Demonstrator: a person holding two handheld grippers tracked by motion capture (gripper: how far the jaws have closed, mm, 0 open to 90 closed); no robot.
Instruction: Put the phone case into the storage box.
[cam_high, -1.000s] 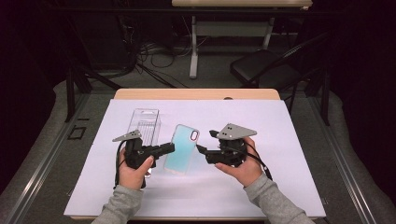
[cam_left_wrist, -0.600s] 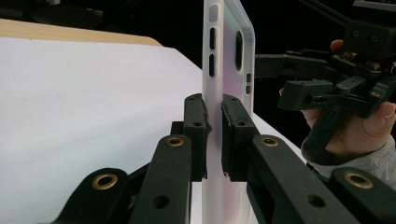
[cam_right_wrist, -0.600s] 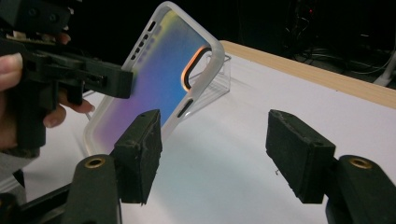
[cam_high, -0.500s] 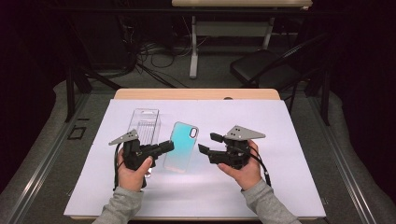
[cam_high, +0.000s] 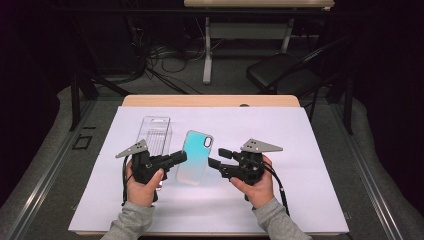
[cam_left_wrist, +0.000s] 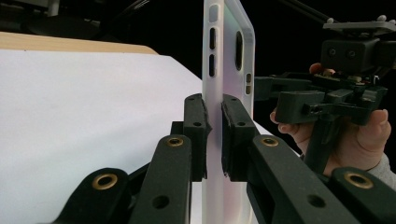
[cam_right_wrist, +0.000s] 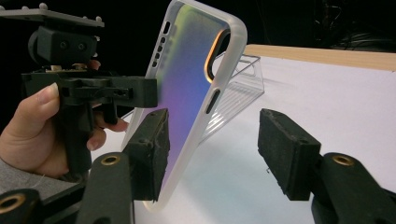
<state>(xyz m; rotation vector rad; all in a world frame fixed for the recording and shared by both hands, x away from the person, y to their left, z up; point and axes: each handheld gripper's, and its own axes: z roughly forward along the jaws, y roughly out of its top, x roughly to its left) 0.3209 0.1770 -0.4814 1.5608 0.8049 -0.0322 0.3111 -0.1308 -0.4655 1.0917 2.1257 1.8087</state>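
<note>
Hiding phone case (cam_left_wrist: 226, 70) edge: left gripper (cam_left_wrist: 213, 135) fingers | bottom cropped

No writing, label, brand or number can be read anywhere in these pictures. The phone case (cam_high: 194, 156) bears no readable mark, and the clear plastic box (cam_high: 156, 134) beside it shows none either.

The phone case (cam_high: 194, 157) is a translucent shell with an iridescent teal-to-violet back, frosted white rim, a camera cutout near its far corner and button slots along its edges. It is clamped by one long edge and held tilted above the white surface (cam_high: 300, 150).
</note>
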